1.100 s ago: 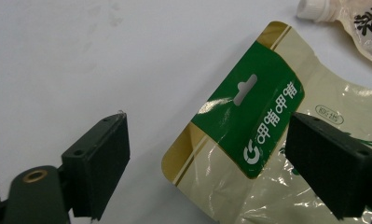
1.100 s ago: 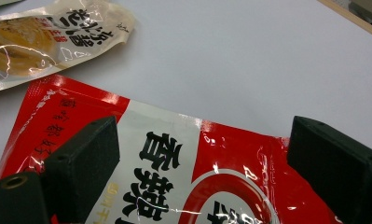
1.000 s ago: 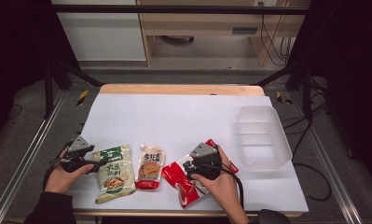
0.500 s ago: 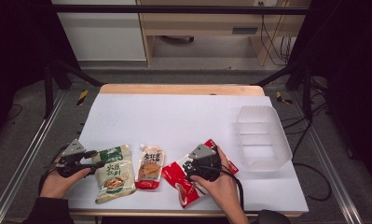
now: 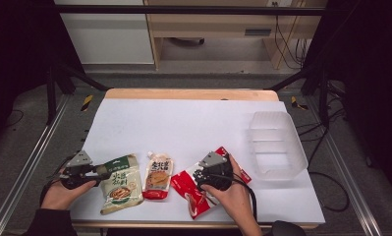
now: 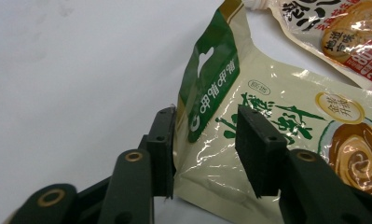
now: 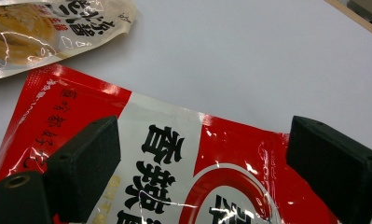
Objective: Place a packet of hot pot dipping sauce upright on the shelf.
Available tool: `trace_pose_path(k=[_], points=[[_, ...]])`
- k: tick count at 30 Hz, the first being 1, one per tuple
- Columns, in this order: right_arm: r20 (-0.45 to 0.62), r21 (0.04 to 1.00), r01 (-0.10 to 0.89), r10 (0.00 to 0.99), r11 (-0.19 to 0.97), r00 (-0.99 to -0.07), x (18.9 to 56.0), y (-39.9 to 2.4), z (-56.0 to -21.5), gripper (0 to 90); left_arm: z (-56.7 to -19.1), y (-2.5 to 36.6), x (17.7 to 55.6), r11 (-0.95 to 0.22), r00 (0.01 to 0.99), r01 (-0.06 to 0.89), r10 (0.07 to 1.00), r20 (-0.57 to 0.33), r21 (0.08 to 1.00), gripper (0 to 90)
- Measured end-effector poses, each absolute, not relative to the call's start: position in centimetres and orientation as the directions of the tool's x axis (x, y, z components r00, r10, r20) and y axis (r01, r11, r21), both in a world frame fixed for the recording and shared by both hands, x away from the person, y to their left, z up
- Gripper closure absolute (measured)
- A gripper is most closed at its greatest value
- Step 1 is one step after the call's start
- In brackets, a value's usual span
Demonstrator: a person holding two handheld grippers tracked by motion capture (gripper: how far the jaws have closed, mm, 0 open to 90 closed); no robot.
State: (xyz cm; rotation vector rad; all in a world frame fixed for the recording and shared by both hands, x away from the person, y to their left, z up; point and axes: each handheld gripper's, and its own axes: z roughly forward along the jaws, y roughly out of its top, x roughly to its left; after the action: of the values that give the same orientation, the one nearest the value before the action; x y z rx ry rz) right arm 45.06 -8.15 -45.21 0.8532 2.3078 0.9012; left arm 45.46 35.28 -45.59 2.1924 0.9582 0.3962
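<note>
Three sachets lie along the near edge of the white table [image 5: 193,123], with a clear plastic bin [image 5: 276,142] at the far right. Compared with the frame a second earlier, the left gripper [image 5: 101,172] has drawn back toward the table's left edge and now meets the green-and-cream pouch [image 5: 118,183] at its left margin rather than over its top; in the left gripper view its jaws stand partly parted, straddling the pouch's raised green header [image 6: 207,88] without yet pressing on it. This suggests a pinch on that edge is being set up, not completed. The right gripper [image 5: 203,173] has scarcely moved; it hovers over the red sachet [image 5: 196,199], jaws spread wide to either side of the printed face [image 7: 174,172]. The spouted orange pouch [image 5: 158,175] lies between the two, untouched and in the same place.
</note>
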Motion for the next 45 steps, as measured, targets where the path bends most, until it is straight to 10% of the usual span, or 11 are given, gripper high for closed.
trace_pose_path(k=[12, 45], points=[[-0.232, 0.723, 0.368, 0.707, 0.585, -0.668, 45.2, -8.2, -45.3, 10.6, -45.3, 36.6, 46.1, -0.428, 0.644, 0.552, 0.764, -0.039, 0.716, 88.4], [-0.166, 0.726, 0.377, 0.678, 0.575, -0.716, 44.6, -9.2, -44.5, 6.4, -31.8, 32.4, 41.0, -0.513, 0.744, 0.261, 0.647, 0.168, 0.818, 90.0]])
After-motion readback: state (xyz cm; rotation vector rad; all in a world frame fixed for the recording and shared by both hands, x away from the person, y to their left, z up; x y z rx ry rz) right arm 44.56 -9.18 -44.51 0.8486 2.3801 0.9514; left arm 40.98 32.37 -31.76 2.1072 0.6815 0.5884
